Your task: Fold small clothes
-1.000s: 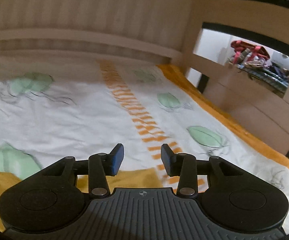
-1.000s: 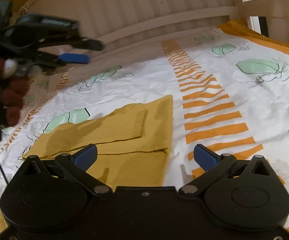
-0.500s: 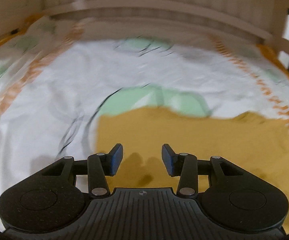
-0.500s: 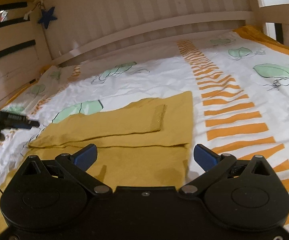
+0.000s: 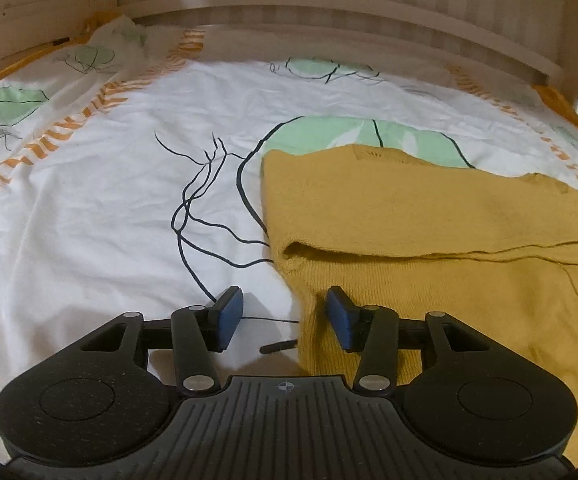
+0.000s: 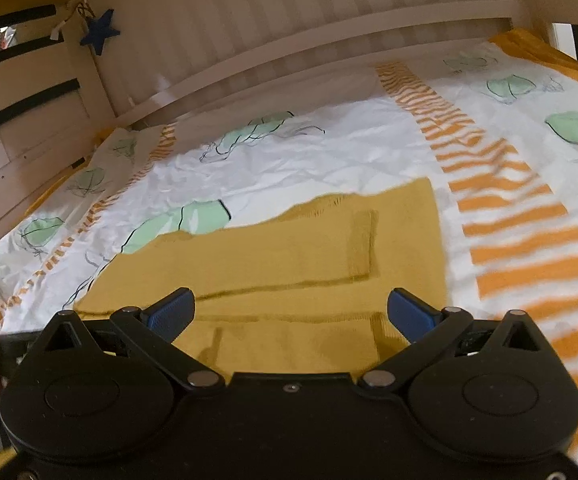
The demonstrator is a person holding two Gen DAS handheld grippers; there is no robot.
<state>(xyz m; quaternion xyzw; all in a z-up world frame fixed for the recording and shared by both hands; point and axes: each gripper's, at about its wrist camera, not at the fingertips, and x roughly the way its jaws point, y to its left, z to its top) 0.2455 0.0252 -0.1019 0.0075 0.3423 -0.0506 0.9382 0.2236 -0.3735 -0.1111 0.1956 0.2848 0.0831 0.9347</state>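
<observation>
Setting: a bed (image 5: 89, 208) with pale wooden slatted boards at its far side and ends, covered by a white sheet (image 6: 329, 148) printed with green leaves, thin black line drawings and bands of orange stripes; an orange border shows at the sheet's far edges. A dark blue star ornament (image 6: 100, 32) hangs from a cord on the wooden frame at the upper left of the right wrist view. Item: one mustard-yellow knitted garment (image 5: 429, 216), lying flat on the sheet, partly folded, with a sleeve laid across its body and a fold edge running across it. One end of it covers part of a large green leaf print. Left gripper (image 5: 285, 312): held low over the near left edge of the garment; its jaws are opening, blue pads apart, with the garment's edge in the gap towards the right-hand pad and bare sheet towards the left-hand pad; the pads do not press on the cloth. Right gripper (image 6: 291, 312): above the middle of the garment, jaws spread wide, gripping nothing. The right wrist view is slightly blurred.
</observation>
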